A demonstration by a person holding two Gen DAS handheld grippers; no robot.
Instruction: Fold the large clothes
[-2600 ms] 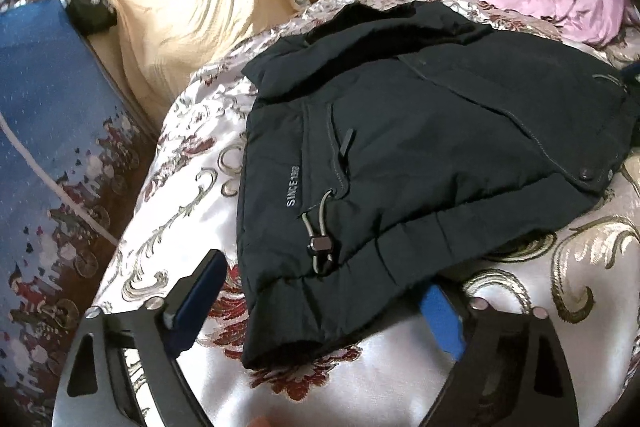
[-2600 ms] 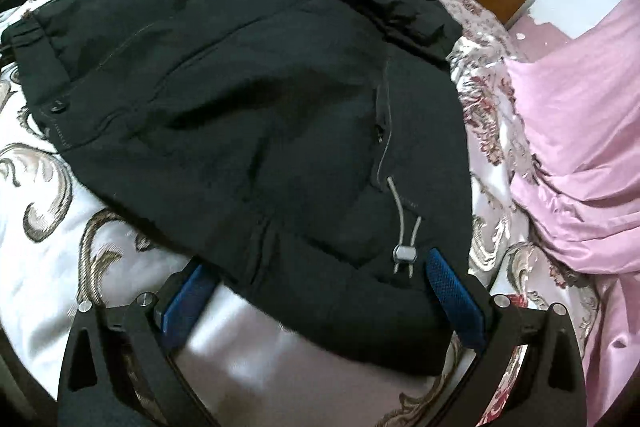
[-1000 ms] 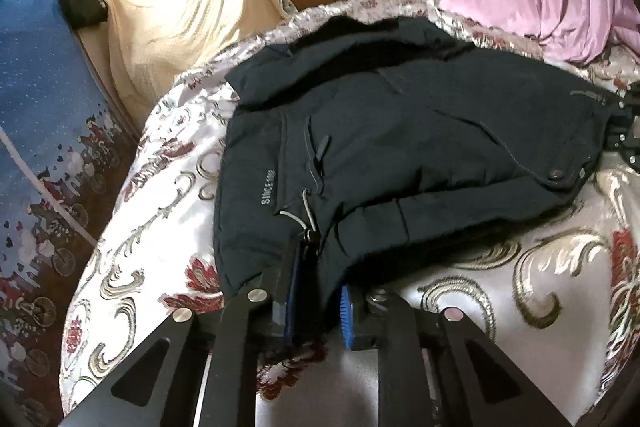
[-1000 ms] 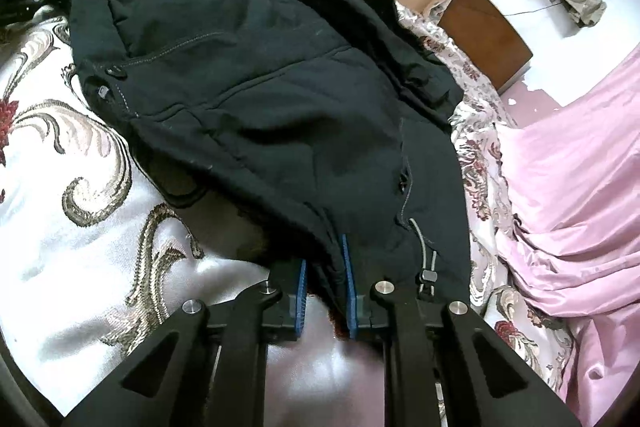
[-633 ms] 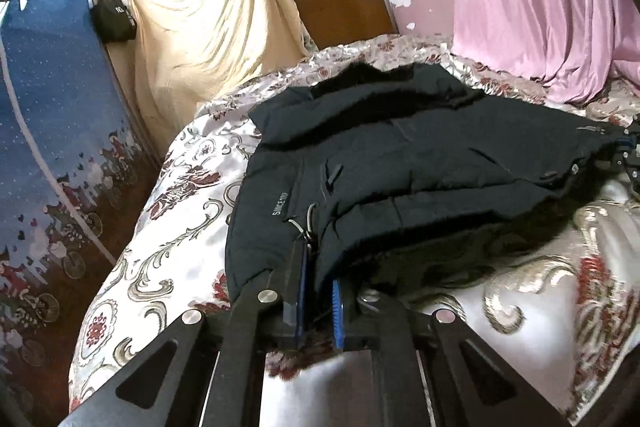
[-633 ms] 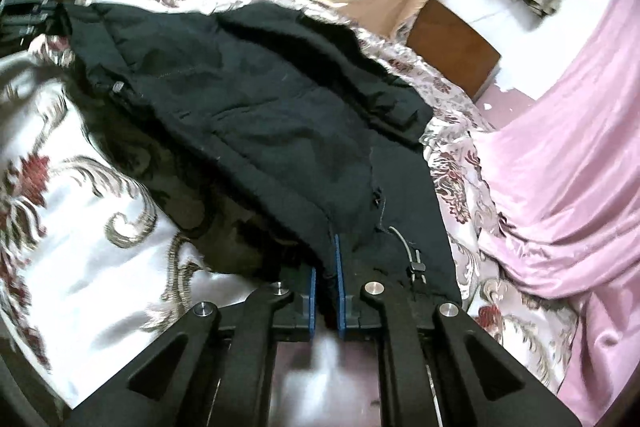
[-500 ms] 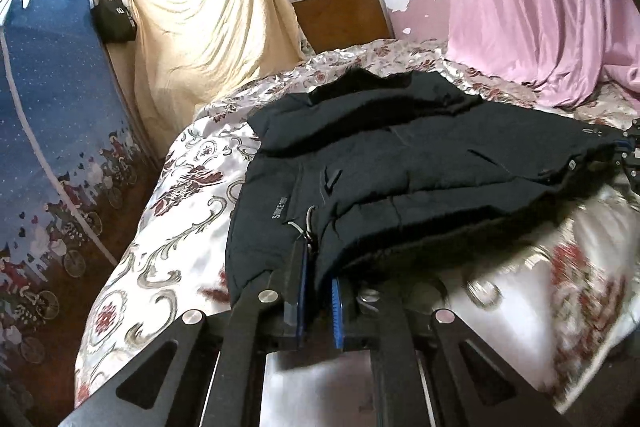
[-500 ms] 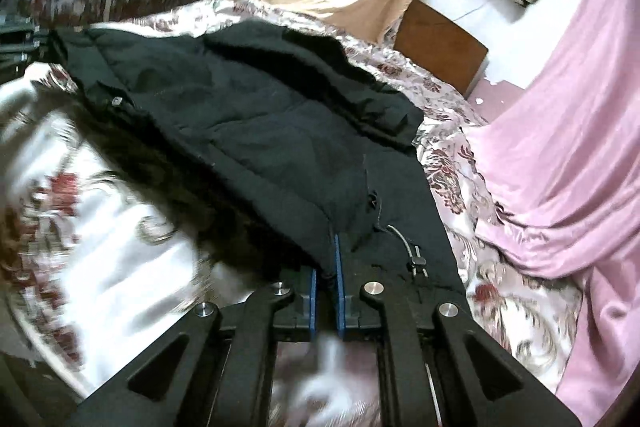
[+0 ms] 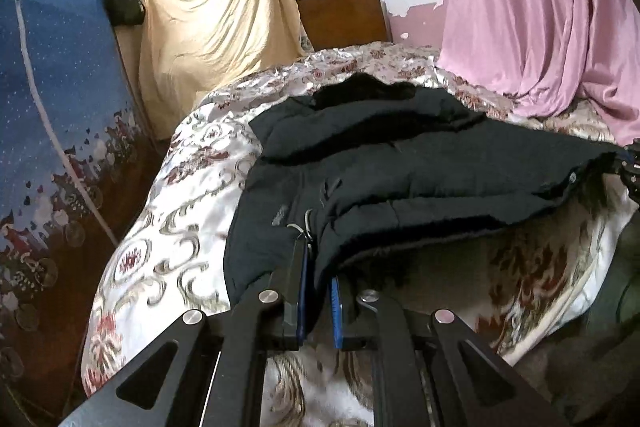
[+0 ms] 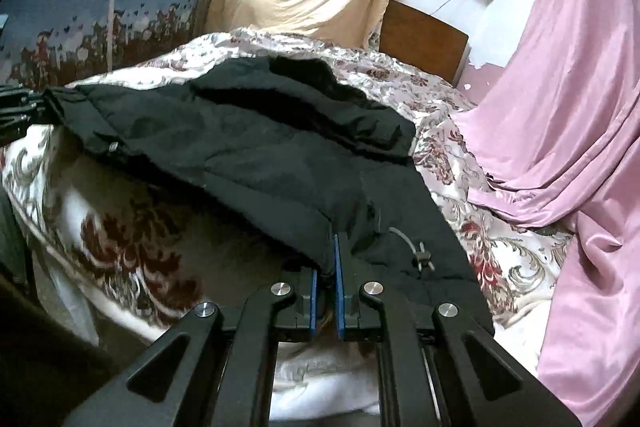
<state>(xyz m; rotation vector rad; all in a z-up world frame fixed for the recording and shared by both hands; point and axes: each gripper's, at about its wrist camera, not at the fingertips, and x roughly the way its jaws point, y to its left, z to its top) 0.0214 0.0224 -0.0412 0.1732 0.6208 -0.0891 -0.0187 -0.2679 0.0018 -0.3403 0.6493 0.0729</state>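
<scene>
Clearly both tools, left tool (image 9: 318, 285) and right tool (image 10: 325, 267), clamp the hem of the padded jacket (image 9: 400, 163): bulky, limp, sagging between them.

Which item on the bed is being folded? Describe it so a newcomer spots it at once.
Start at the bed's floral satin cover. On it lies the black padded jacket, hem lifted by both grippers. It is the only dark garment there, with a grey drawcord toggle.

Black padded jacket (image 9: 400, 163) on the floral bedspread, near hem raised clear, far collar end resting
</scene>
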